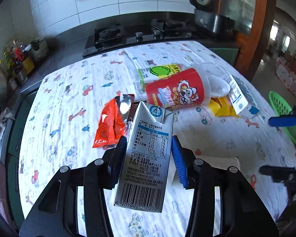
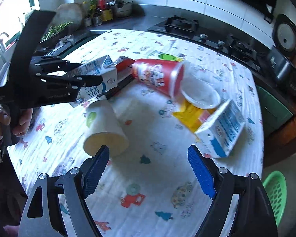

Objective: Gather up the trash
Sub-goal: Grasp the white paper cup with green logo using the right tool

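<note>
My left gripper (image 1: 149,138) is shut on a silver milk carton (image 1: 148,158), with a blue pad against each side. In the right wrist view this gripper (image 2: 96,75) holds the carton (image 2: 106,71) tilted above a white paper cup (image 2: 106,130) that lies on its side. My right gripper (image 2: 148,148) stands open over the cloth with nothing between its fingers; the paper cup's rim lies just beyond its left fingertip. More trash lies behind: a red cup (image 2: 157,75), a clear plastic cup (image 2: 199,94), a yellow wrapper (image 2: 191,114), a white-and-blue carton (image 2: 223,130) and an orange wrapper (image 1: 108,126).
A round table with a patterned cloth (image 2: 140,177) carries everything. A green basket (image 2: 274,193) stands on the floor past the table's right edge. A bottle with a green-and-yellow label (image 1: 161,71) lies behind the red cup. A gas hob (image 1: 136,33) and counter run along the far side.
</note>
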`<state>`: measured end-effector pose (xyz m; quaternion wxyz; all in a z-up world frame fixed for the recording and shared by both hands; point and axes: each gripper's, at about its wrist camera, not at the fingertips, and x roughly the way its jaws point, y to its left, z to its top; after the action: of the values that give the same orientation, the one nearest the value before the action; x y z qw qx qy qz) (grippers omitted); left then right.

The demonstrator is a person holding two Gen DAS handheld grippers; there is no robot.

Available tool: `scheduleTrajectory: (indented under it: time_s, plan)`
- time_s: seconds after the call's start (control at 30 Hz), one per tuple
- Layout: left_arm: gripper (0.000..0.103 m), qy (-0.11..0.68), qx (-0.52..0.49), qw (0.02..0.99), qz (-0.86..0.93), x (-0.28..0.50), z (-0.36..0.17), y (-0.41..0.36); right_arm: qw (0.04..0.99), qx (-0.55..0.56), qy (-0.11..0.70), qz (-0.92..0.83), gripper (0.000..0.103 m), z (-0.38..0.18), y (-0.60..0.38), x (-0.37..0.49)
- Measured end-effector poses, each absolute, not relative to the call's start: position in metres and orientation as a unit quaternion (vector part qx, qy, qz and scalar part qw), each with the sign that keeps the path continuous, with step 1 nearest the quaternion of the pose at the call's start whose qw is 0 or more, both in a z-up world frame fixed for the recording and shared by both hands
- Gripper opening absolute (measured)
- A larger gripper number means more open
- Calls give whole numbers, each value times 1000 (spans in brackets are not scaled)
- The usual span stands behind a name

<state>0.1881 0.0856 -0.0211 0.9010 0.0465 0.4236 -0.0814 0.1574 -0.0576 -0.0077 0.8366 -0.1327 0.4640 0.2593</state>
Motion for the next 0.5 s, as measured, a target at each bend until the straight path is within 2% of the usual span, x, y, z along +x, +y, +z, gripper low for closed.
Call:
scheduleTrajectory:
  time_s: [0.5]
  plan:
    - [46,397,20,916,-62,153,4,139,802,-176,478,312,79,-34,25,174]
